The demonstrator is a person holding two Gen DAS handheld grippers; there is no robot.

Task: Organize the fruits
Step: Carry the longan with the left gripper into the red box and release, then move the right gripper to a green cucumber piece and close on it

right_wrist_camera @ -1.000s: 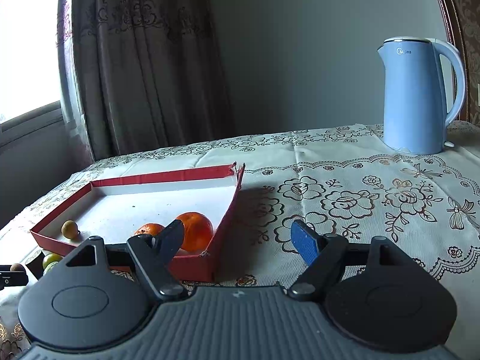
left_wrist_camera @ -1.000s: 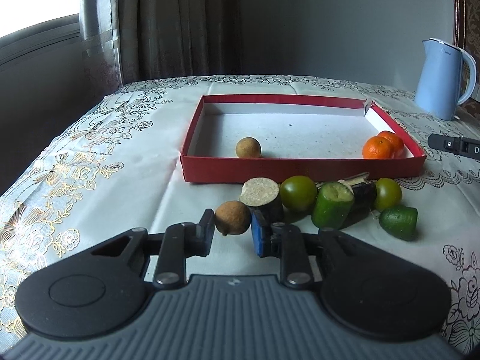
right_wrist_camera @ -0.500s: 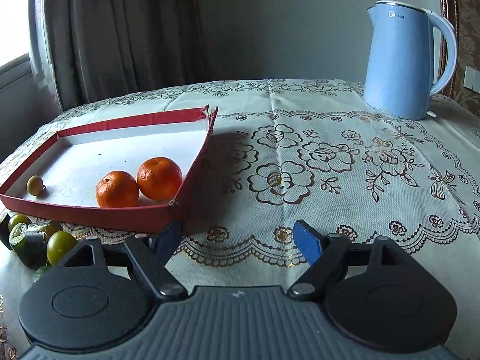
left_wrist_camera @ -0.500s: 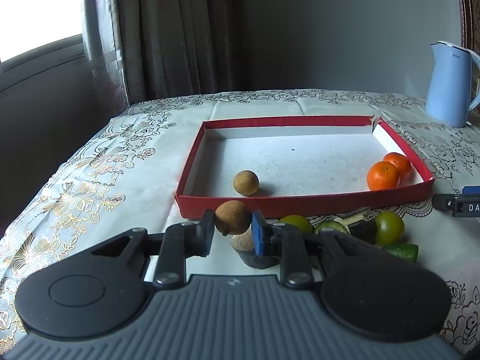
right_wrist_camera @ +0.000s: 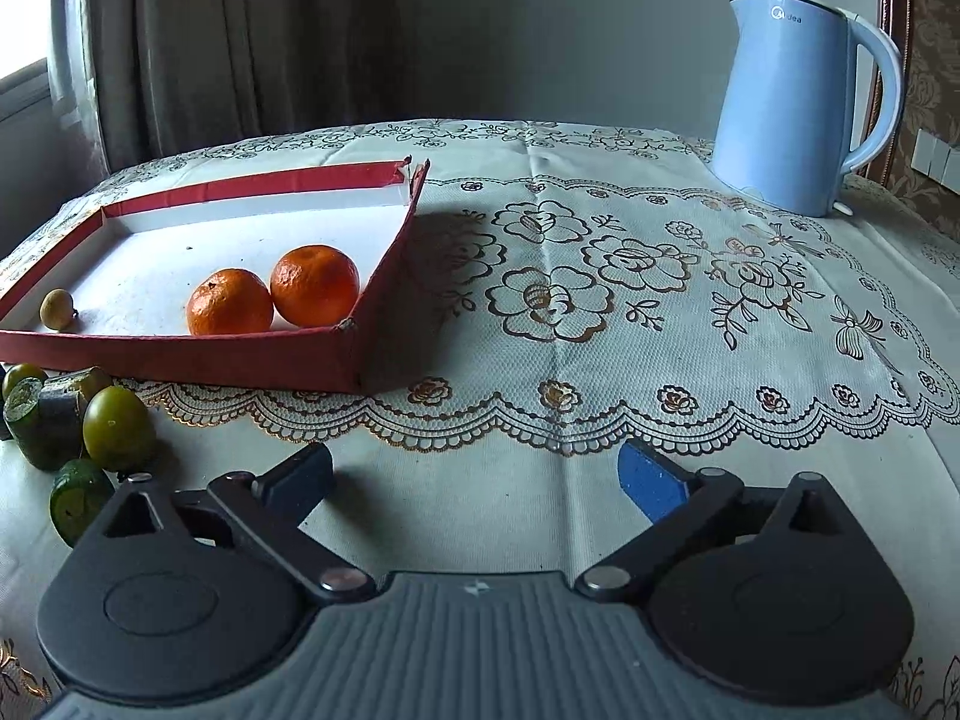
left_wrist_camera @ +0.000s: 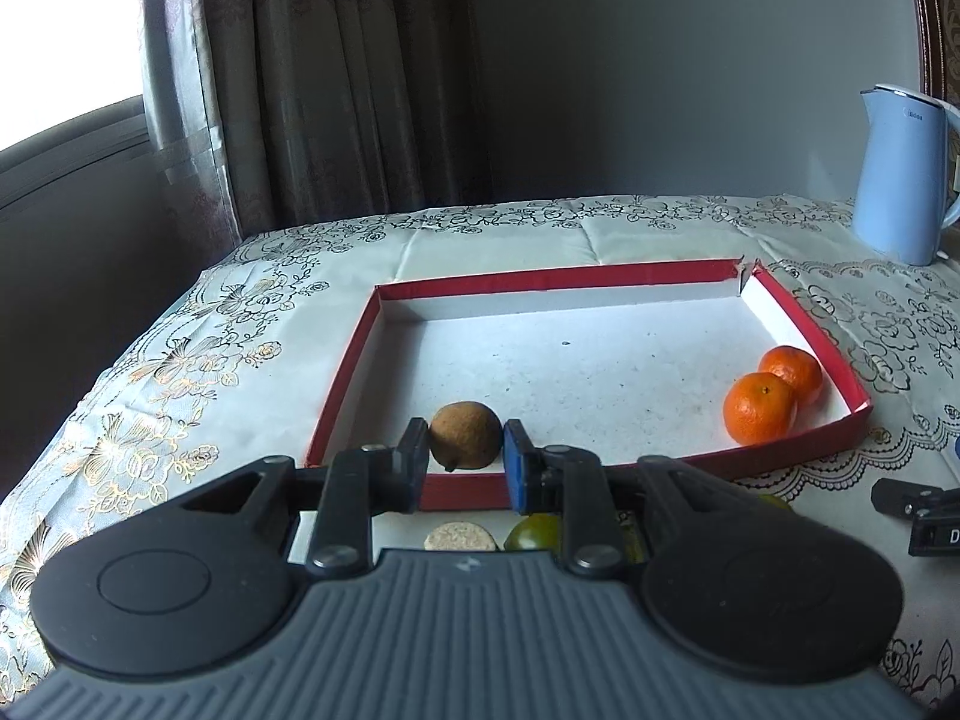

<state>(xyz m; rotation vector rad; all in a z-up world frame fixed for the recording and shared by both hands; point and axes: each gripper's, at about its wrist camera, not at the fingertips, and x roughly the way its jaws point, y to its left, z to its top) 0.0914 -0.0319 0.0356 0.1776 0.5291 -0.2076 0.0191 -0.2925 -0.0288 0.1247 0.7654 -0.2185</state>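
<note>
Left gripper [left_wrist_camera: 466,459]: jaws narrowed onto a brown longan [left_wrist_camera: 465,435], pinched between the black pad and the blue pad, held above the near wall of the red tray [left_wrist_camera: 342,384]
Right gripper [right_wrist_camera: 474,477]: jaws spread wide with nothing between them, low over the worktop [right_wrist_camera: 600,312], well apart from the tray's right wall
Red tray: shallow, white inside, on the patterned cloth; one far corner is split open
Oranges [right_wrist_camera: 273,294]: two, touching each other, in the tray's near right corner, at about 3 o'clock from the held longan in the left wrist view
Second longan [right_wrist_camera: 57,310]: small, inside the tray near its left end, seen from the right wrist only
Green fruits [right_wrist_camera: 117,427]: clustered with cut cucumber pieces [right_wrist_camera: 42,429] on the worktop just outside the tray's near wall, at 9 o'clock from the right gripper
Kettle [right_wrist_camera: 792,102]: pale blue, upright, at 1 o'clock on the far side of the worktop
</note>
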